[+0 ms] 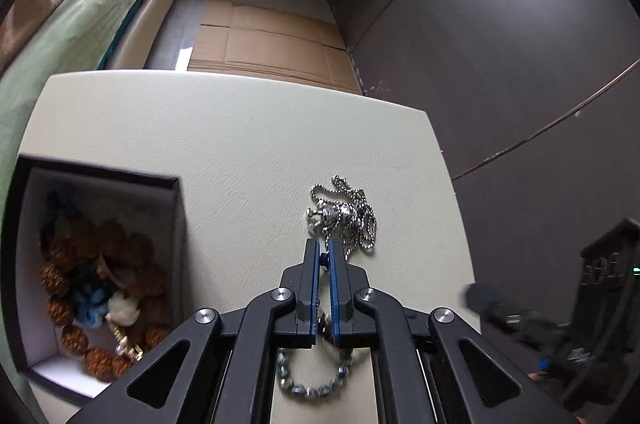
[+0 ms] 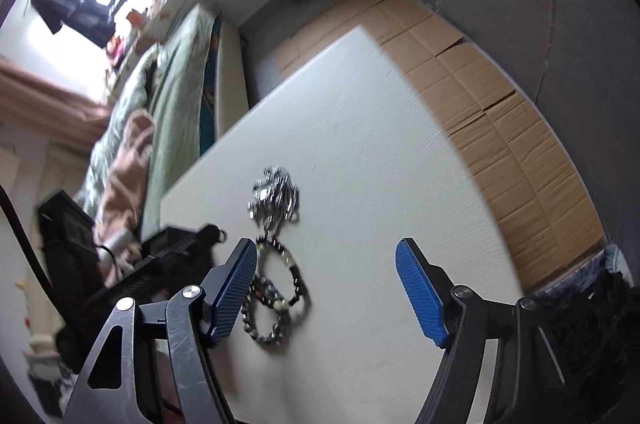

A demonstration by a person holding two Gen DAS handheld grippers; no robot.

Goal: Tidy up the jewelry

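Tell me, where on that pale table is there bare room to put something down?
The widest bare stretch of the table lies beyond the silver chain necklace, up to the far edge. Another runs between the necklace and the black jewelry box. It is crowded near the left gripper, where the necklace and beaded bracelets cluster.

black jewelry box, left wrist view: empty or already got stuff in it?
Not empty. The black jewelry box with white lining is open-topped and already holds a brown wooden bead bracelet plus blue and white pieces.
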